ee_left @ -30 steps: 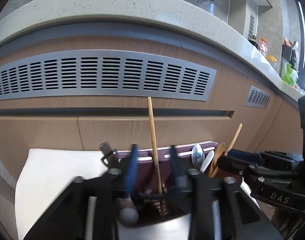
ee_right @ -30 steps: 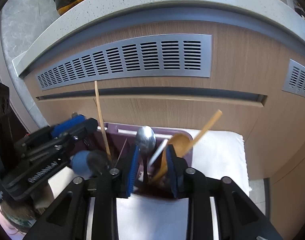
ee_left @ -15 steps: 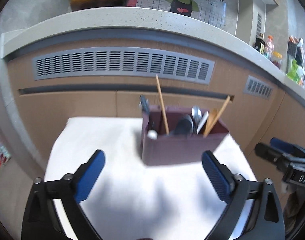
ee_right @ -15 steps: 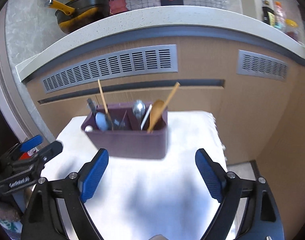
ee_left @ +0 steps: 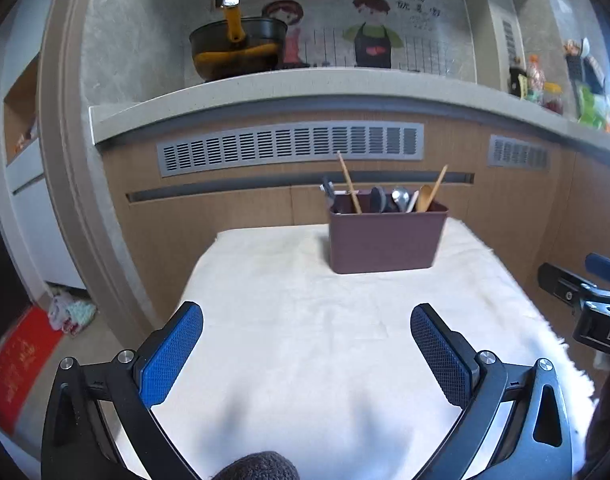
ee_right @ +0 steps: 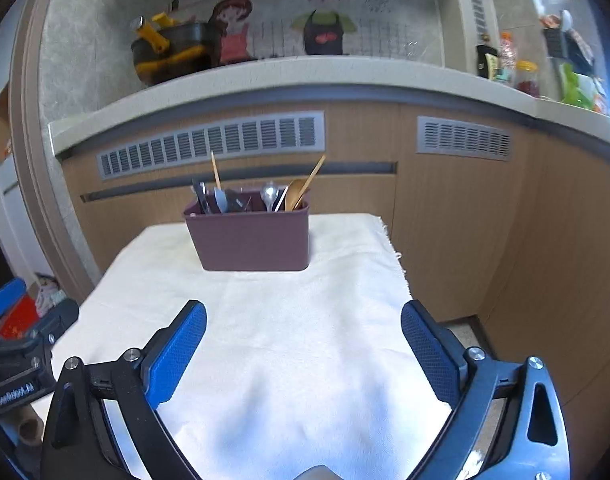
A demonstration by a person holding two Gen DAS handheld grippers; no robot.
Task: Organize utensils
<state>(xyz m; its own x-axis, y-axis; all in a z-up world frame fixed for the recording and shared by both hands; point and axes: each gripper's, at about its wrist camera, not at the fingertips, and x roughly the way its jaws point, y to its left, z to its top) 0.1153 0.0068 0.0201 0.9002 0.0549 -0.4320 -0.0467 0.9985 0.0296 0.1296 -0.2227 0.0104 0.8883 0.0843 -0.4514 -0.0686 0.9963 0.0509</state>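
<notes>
Both pairs of jaws are standing wide apart with nothing between them, having just been opening. The left gripper (ee_left: 307, 330) is hovering over the near part of the white cloth (ee_left: 345, 360), its blue pads (ee_left: 171, 354) well short of the maroon utensil holder (ee_left: 385, 240). The right gripper (ee_right: 303, 330) is doing the same, its pads (ee_right: 177, 354) empty and well apart from the holder (ee_right: 251, 240).

The holder is sitting upright on the far part of the cloth, toward the wooden cabinet front (ee_left: 225, 216) behind it. Utensils are standing inside it: a single chopstick (ee_left: 349, 182) is leaning in the holder's left half beside dark-handled tools (ee_left: 329, 196), and a metal spoon (ee_left: 401, 198) and a wooden spoon (ee_left: 425, 196) with a long slanting handle are resting in its right half. In the right wrist view the same things are showing: chopstick (ee_right: 216, 170), metal spoon (ee_right: 269, 194) and wooden spoon (ee_right: 297, 196).

Above and behind the holder, a grey vent grille (ee_left: 293, 146) is running across the cabinet, and a black and yellow pan (ee_left: 237, 48) is sitting on the countertop (ee_left: 305, 84).
</notes>
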